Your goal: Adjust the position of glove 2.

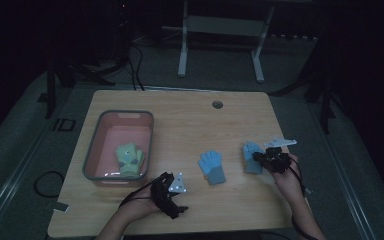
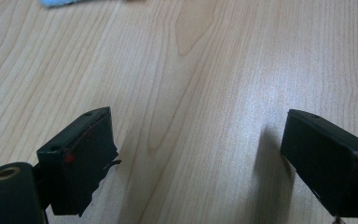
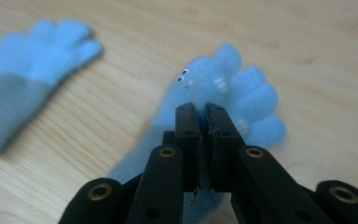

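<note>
- Resting low on the near edge of the wooden table [image 1: 190,107], the left gripper [image 1: 172,197] has its jaws spread wide with only bare wood between them; it holds nothing and is best left parked there, out of the way.
- Pinching at the right side, the right gripper [image 3: 204,109] has its jaws drawn together on the fabric of the blue glove with eyes [image 3: 228,84], which lies flat on the table under them.
- To do this pick well, I judge the grip should take a real fold of cloth, not just fluff, and the lift should go straight up before any sideways carry, so the glove does not slip out.
- The second blue glove [image 1: 212,167] lies apart, between the two grippers.
- Farther left, the pink bin [image 1: 92,150] already holds a green glove [image 1: 129,159]; it seems the likely place to drop this one.
</note>
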Demonstrator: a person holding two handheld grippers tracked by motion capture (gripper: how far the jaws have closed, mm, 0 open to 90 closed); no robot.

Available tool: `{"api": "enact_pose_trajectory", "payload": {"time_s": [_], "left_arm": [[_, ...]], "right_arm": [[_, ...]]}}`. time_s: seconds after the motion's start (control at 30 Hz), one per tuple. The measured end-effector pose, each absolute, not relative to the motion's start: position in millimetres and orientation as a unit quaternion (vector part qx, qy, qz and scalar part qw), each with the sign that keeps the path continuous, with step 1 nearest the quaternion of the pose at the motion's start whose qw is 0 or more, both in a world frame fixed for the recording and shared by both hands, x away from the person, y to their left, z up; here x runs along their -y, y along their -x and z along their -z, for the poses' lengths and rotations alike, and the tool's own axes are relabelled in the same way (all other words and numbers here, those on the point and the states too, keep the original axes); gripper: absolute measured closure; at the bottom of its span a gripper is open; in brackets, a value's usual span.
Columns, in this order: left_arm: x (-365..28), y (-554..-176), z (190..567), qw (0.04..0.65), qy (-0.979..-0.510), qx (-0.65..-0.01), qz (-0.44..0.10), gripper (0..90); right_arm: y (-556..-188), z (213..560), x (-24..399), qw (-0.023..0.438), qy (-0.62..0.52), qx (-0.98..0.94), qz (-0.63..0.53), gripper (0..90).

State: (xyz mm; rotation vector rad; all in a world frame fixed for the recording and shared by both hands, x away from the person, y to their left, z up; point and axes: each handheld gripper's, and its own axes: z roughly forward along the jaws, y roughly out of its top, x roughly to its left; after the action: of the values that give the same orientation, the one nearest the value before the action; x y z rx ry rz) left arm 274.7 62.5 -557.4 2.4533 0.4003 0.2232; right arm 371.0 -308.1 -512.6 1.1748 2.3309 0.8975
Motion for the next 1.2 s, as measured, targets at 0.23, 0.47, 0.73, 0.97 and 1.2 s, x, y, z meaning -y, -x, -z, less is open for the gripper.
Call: {"api": "enact_pose_trajectory", "payload": {"time_s": [0.23,0.47,0.73,0.97,1.2], "left_arm": [[-62,-275,557,0.316,-0.933,-0.151,-0.086,10.2],[-63,-275,557,0.317,-0.932,-0.151,-0.086,10.2],[-62,-275,557,0.318,-0.932,-0.151,-0.087,10.2],[-62,-275,557,0.317,-0.932,-0.151,-0.088,10.2],[-62,-275,557,0.316,-0.932,-0.151,-0.087,10.2]], "right_arm": [[-364,479,293,0.194,-0.400,-0.826,-0.346,84.9],[-354,460,265,0.189,-0.364,-0.834,-0.369,84.8],[-349,460,235,0.160,-0.320,-0.854,-0.377,84.8],[-347,471,215,0.129,-0.289,-0.874,-0.369,84.8],[-347,482,195,0.119,-0.262,-0.892,-0.349,84.6]]}}
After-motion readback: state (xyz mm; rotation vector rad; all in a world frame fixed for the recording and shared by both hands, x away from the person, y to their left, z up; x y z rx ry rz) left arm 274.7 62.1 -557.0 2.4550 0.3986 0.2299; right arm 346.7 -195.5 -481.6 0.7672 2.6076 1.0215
